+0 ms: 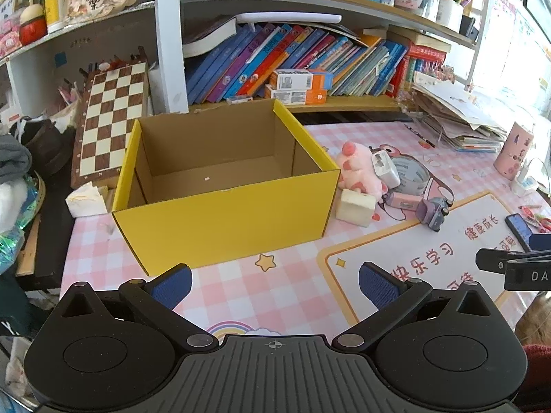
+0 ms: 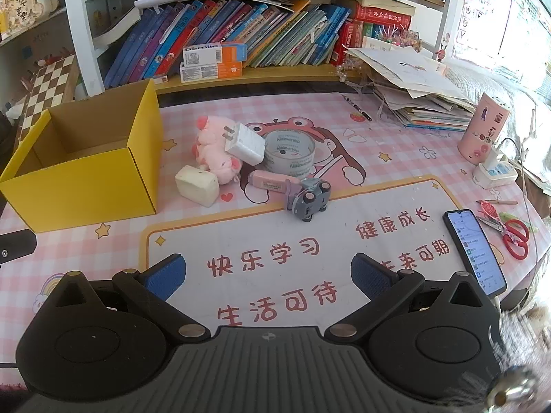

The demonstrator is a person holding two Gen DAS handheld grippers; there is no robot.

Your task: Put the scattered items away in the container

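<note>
A: Logging positions. Yellow box (image 1: 224, 203) stands open-topped on the left of the desk (image 2: 396, 186); the part of its floor that shows is bare apart from a small pale speck. Cluster just to its right: pink plush (image 2: 213, 151), white charger (image 2: 245, 144) leaning on the plush and on the tape roll (image 2: 290, 153), a cream block (image 2: 197, 186) near the box corner, a pink case (image 2: 270, 181), a small grey toy car (image 2: 308, 199).

B: Jaws?

A: Left gripper (image 1: 273, 282) spread wide, nothing between, low over the desk facing the box. Right gripper (image 2: 267, 277) likewise spread and unloaded, facing the cluster, well short of it.

B: Step in hand?

A: Judgement only: items lie outside the box, both grippers free, so a pick is due. Right gripper is better placed.

B: Requirements?

A: The toy car and cream block stand clear at the front. The charger is propped, so lifting the plush or tape may topple it.
</note>
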